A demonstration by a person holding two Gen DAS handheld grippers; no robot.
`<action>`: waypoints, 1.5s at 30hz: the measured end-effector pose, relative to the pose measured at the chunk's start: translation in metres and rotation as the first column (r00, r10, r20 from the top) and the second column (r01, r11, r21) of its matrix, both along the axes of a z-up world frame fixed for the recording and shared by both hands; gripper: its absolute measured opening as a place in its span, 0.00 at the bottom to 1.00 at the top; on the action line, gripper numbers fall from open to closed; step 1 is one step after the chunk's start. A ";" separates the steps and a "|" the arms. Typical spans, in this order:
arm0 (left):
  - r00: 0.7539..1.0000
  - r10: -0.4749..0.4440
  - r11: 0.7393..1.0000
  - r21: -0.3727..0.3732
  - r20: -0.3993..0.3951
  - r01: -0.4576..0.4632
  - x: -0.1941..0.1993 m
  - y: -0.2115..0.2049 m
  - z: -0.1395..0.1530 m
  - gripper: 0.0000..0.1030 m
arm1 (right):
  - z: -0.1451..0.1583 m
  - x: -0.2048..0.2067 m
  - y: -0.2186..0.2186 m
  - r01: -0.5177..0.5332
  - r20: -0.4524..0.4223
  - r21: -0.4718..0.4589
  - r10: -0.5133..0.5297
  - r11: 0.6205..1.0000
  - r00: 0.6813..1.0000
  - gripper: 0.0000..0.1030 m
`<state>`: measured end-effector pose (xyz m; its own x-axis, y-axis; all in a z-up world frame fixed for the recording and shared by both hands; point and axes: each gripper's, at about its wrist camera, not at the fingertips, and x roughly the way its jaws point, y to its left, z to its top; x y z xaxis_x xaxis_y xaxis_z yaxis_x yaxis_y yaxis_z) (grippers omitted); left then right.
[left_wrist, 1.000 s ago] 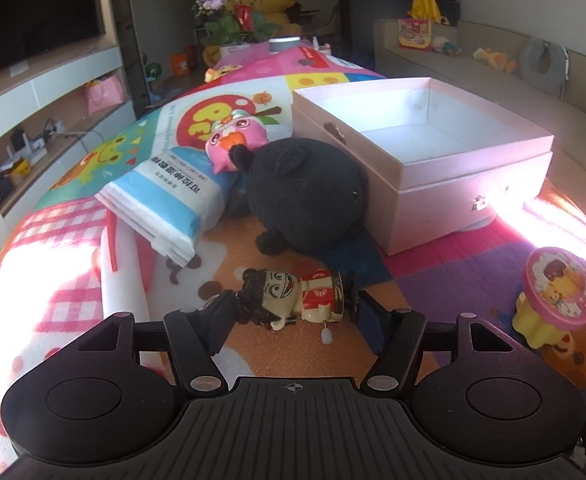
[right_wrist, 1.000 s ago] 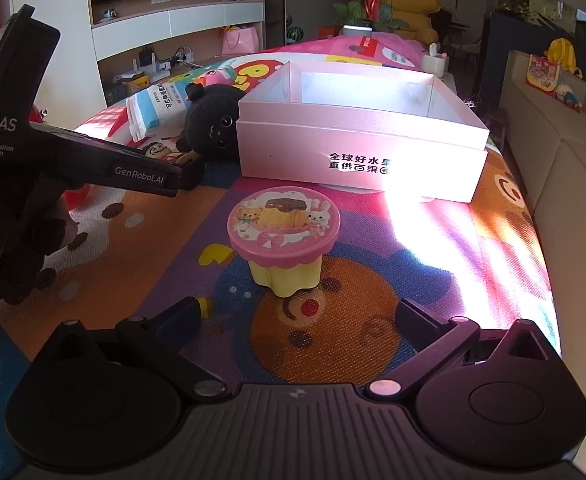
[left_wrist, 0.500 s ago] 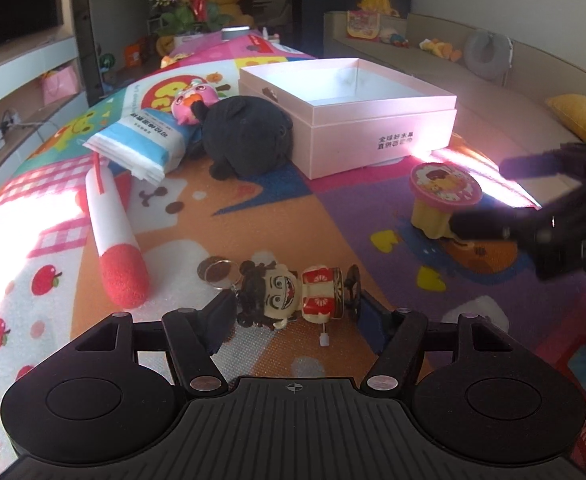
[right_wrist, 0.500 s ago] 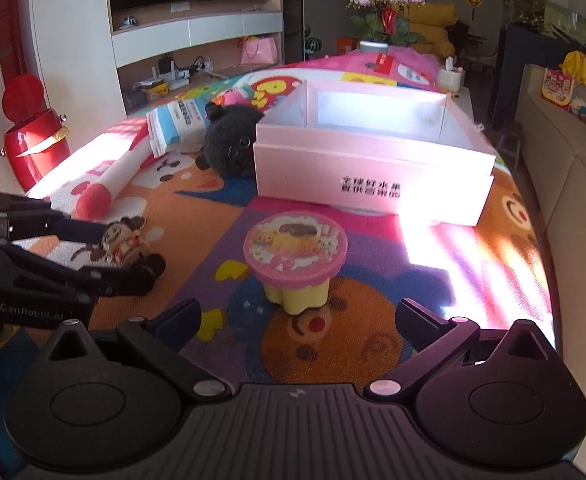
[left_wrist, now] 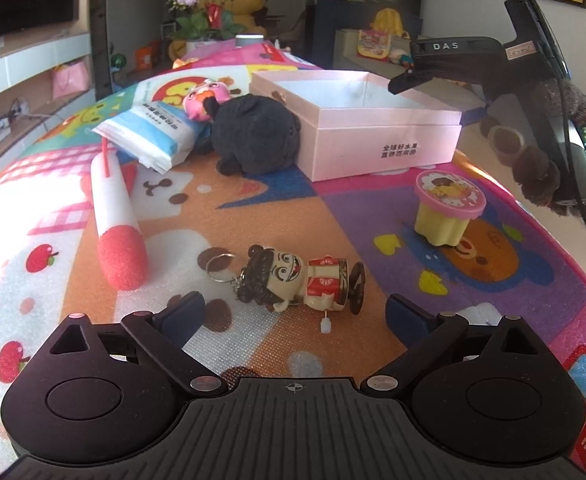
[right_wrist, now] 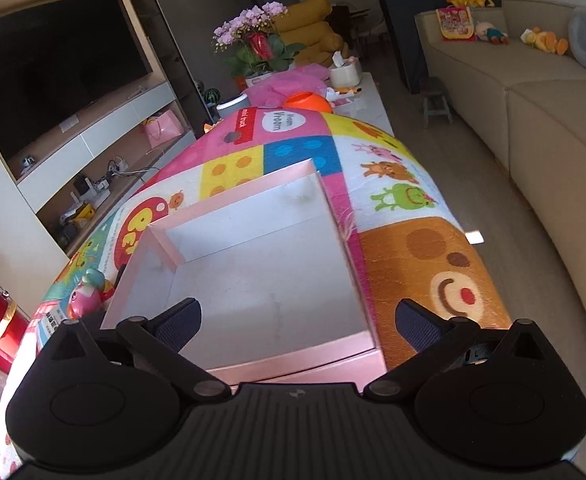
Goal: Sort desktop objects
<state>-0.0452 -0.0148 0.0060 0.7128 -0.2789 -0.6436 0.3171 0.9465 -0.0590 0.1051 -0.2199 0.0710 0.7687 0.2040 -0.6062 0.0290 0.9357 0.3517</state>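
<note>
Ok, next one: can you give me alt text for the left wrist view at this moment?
The left gripper hangs with jaws open, just widened, over a small wind-up figurine lying free on a colourful play mat. Beyond are a red-tipped white foam stick, a black plush toy, an empty pink cardboard box and a pink-lidded yellow cup; the right gripper hovers over the box.

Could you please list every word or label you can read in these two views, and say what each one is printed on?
"DAS": on the right gripper, seen from the left wrist.
"全球好水果 直供百果园": side of the pink box; small, the reading is uncertain.
"Vroom Vroom": speech bubble on the play mat, upside down.
"mini truck": red patch on the mat, roughly read.
Blue characters on the tissue pack: too blurred to read.
</note>
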 end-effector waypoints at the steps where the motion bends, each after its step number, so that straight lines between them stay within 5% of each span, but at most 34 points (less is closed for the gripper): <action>1: 1.000 0.000 1.000 -0.001 0.000 0.000 0.000 0.000 0.000 0.97 | 0.000 0.001 0.008 0.007 0.002 -0.017 -0.007 1.000 1.000 1.00; 6: 1.000 -0.001 1.000 0.002 0.002 0.001 0.000 -0.001 0.000 0.98 | 0.000 -0.001 0.041 -0.107 0.009 -0.054 0.107 0.993 0.994 1.00; 9: 1.000 -0.001 1.000 0.002 0.002 0.001 0.000 -0.001 -0.001 0.98 | 0.013 -0.028 0.054 -0.120 0.087 -0.161 0.135 0.980 0.987 1.00; 12: 1.000 -0.004 1.000 0.008 0.001 0.004 0.001 -0.002 -0.001 0.99 | 0.026 -0.068 0.068 -0.223 0.119 -0.257 0.260 0.940 0.958 1.00; 16: 1.000 -0.005 1.000 0.014 0.001 0.005 0.001 -0.003 -0.002 1.00 | 0.016 -0.117 0.096 -0.351 0.055 -0.399 0.404 0.847 0.913 1.00; 20: 1.000 0.010 1.000 0.028 0.000 -0.010 0.002 -0.004 -0.002 1.00 | -0.009 -0.135 0.120 -0.357 0.016 -0.499 0.420 0.790 0.908 0.97; 25: 0.999 0.032 0.997 0.072 -0.011 -0.032 0.008 -0.009 0.000 1.00 | -0.019 -0.123 0.120 -0.342 -0.042 -0.450 0.363 0.825 0.931 0.54; 31: 0.999 0.039 0.984 0.171 0.028 -0.044 0.017 -0.025 0.007 0.99 | -0.008 -0.138 0.114 -0.344 -0.028 -0.442 0.370 0.828 0.928 0.54; 33: 0.999 0.016 0.980 0.197 0.039 -0.024 0.018 -0.031 0.008 0.85 | -0.005 -0.146 0.112 -0.349 -0.028 -0.438 0.375 0.828 0.927 0.54; 35: 1.000 0.000 0.981 0.192 0.026 -0.005 0.019 -0.033 0.009 0.76 | -0.003 -0.153 0.111 -0.353 -0.030 -0.437 0.379 0.827 0.925 0.54; 45: 1.000 -0.009 0.981 0.192 0.024 0.004 0.018 -0.035 0.010 0.68 | 0.001 -0.169 0.116 -0.368 -0.024 -0.449 0.401 0.814 0.916 0.54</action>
